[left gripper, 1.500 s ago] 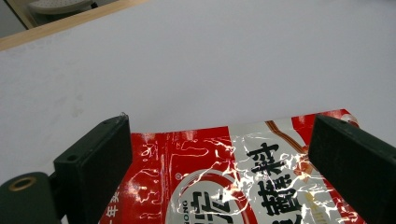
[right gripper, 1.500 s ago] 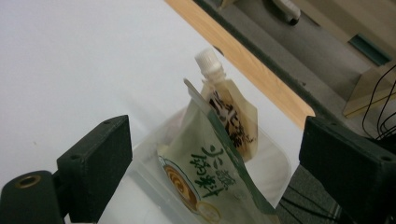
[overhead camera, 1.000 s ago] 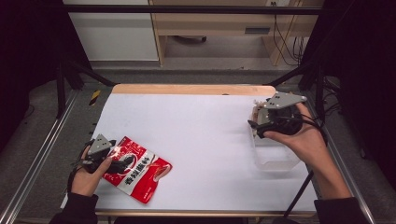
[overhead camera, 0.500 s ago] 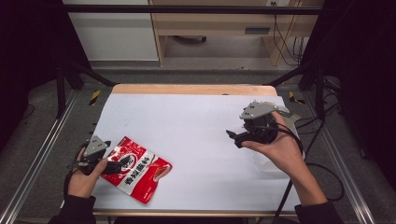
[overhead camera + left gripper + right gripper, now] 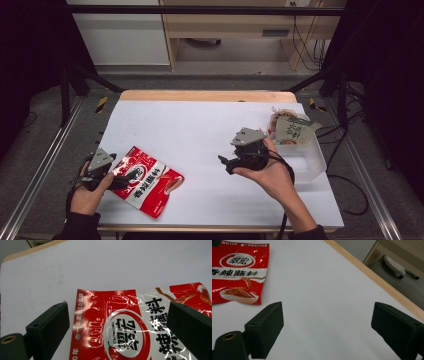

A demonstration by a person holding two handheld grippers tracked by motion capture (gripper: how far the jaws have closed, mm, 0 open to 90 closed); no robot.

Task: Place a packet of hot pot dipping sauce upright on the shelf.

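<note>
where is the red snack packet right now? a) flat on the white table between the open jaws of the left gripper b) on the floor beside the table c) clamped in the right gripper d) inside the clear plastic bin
a: the red snack packet lies flat on the white table, with the left gripper open and one jaw on either side of the packet's top edge.

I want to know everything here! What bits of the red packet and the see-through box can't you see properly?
- Red packet: left gripper view's bottom edge cuts it off; the left gripper overlaps its corner in the high view.
- Clear box: the right hand covers its near side.
- Packets in the box: print too small to read.
</note>
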